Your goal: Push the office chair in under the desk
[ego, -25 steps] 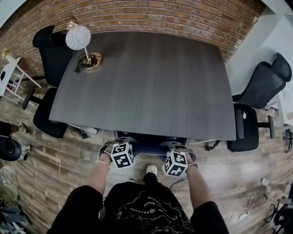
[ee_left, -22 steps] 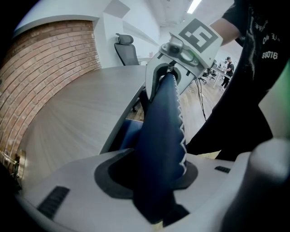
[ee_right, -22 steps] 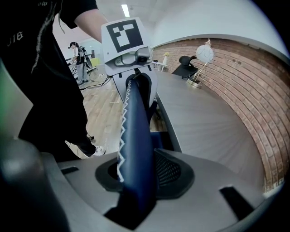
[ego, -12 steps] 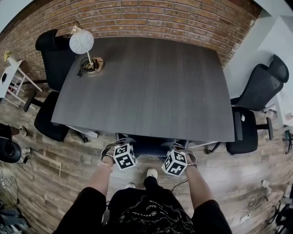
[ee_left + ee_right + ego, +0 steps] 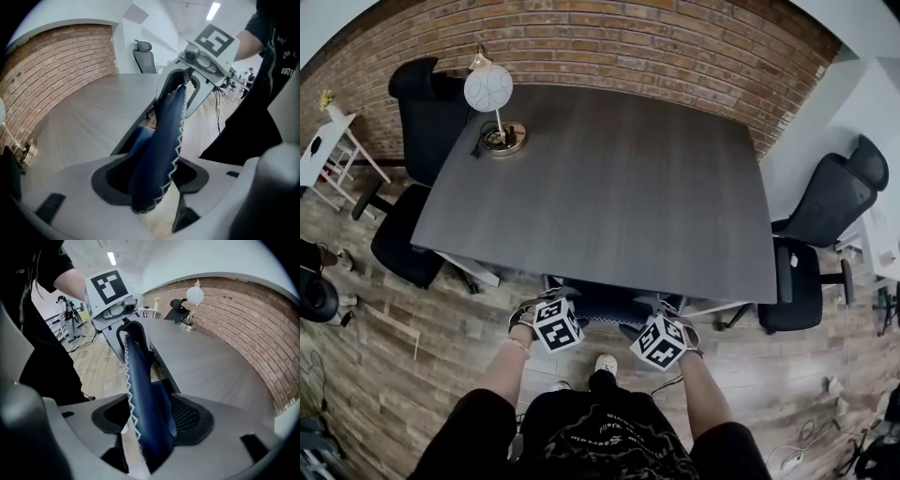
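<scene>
Opening left claw (image 5: 150, 177) and right claw (image 5: 152, 420) around blue chair backrest (image 5: 168, 126); withdraw straight back without snagging stitching.

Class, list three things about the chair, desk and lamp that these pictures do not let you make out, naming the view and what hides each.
1. Office chair, seat and wheels: head view, hidden under the desk; only its top edge shows.
2. Desk's legs: head view, mostly hidden by its own top.
3. Lamp, what lies on its base: head view, too small to tell.
</scene>
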Demonstrator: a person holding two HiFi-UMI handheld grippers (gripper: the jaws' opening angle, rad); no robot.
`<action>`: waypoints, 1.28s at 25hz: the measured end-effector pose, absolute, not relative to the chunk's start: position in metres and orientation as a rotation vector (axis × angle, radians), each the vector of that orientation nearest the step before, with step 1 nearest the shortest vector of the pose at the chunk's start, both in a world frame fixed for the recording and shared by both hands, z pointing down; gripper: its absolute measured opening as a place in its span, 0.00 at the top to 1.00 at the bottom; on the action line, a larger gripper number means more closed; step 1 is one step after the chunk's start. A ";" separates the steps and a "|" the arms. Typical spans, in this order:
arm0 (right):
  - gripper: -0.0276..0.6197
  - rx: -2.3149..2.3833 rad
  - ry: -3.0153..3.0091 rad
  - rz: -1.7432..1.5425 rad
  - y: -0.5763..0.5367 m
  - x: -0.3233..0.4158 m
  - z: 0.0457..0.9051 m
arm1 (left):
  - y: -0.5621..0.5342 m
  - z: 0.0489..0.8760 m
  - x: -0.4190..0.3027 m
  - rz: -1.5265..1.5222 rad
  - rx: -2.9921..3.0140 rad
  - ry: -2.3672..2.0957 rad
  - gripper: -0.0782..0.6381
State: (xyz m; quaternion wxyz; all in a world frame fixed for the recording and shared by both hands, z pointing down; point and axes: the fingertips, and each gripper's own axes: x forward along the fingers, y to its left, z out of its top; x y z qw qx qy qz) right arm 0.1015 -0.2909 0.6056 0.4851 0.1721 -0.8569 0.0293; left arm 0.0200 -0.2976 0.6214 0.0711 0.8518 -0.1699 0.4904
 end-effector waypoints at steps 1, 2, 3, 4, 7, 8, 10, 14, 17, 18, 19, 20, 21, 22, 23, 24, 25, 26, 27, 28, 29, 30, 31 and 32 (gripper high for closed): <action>0.57 0.435 -2.097 0.067 -0.290 0.100 0.602 | -0.297 0.617 0.019 1.447 2.563 -0.526 0.56; 0.57 0.453 -2.109 0.066 -0.290 0.100 0.598 | -0.296 0.613 0.018 1.417 2.566 -0.543 0.56; 0.57 0.476 -2.119 0.066 -0.289 0.099 0.594 | -0.295 0.609 0.018 1.385 2.570 -0.563 0.56; 0.57 0.501 -2.127 0.062 -0.289 0.098 0.590 | -0.294 0.604 0.017 1.350 2.575 -0.584 0.56; 0.56 0.576 -2.130 0.027 -0.289 0.098 0.582 | -0.291 0.588 0.014 1.223 2.593 -0.665 0.56; 0.56 0.602 -2.132 0.022 -0.288 0.098 0.578 | -0.291 0.582 0.013 1.175 2.600 -0.696 0.56; 0.57 0.668 -2.158 0.034 -0.287 0.097 0.566 | -0.292 0.568 0.011 1.063 2.615 -0.768 0.56; 0.57 0.833 -2.218 0.077 -0.287 0.095 0.541 | -0.292 0.543 0.005 0.875 2.641 -0.909 0.56; 0.57 0.988 -2.277 0.137 -0.284 0.093 0.524 | -0.286 0.523 -0.001 0.743 2.662 -1.023 0.56; 0.57 1.043 -2.292 0.148 -0.282 0.094 0.518 | -0.284 0.517 -0.003 0.688 2.659 -1.054 0.56; 0.57 1.094 -2.304 0.155 -0.281 0.096 0.512 | -0.281 0.512 -0.006 0.632 2.652 -1.082 0.56; 0.57 1.141 -2.317 0.163 -0.279 0.097 0.505 | -0.278 0.507 -0.009 0.575 2.644 -1.106 0.56; 0.57 1.183 -2.330 0.173 -0.277 0.098 0.498 | -0.275 0.500 -0.012 0.518 2.636 -1.127 0.56; 0.57 1.222 -2.342 0.184 -0.274 0.099 0.491 | -0.272 0.494 -0.014 0.462 2.630 -1.142 0.56; 0.57 1.259 -2.352 0.191 -0.271 0.101 0.485 | -0.268 0.487 -0.016 0.408 2.624 -1.154 0.56; 0.57 1.295 -2.361 0.196 -0.267 0.102 0.479 | -0.265 0.479 -0.019 0.357 2.619 -1.164 0.56; 0.57 1.330 -2.370 0.198 -0.263 0.103 0.473 | -0.261 0.472 -0.022 0.309 2.614 -1.178 0.56; 0.57 1.362 -2.378 0.198 -0.259 0.104 0.467 | -0.258 0.464 -0.026 0.265 2.609 -1.200 0.56; 0.57 1.392 -2.384 0.193 -0.255 0.104 0.461 | -0.256 0.457 -0.030 0.224 2.604 -1.231 0.56; 0.57 1.417 -2.388 0.183 -0.251 0.104 0.456 | -0.254 0.450 -0.035 0.187 2.598 -1.266 0.56; 0.57 1.438 -2.390 0.170 -0.248 0.103 0.451 | -0.253 0.444 -0.040 0.155 2.593 -1.301 0.57; 0.57 1.456 -2.391 0.157 -0.244 0.102 0.447 | -0.251 0.439 -0.045 0.131 2.589 -1.330 0.57; 0.57 1.473 -2.393 0.146 -0.240 0.101 0.443 | -0.248 0.435 -0.048 0.114 2.591 -1.353 0.58; 0.57 1.489 -2.396 0.139 -0.237 0.101 0.439 | -0.245 0.430 -0.050 0.102 2.600 -1.369 0.58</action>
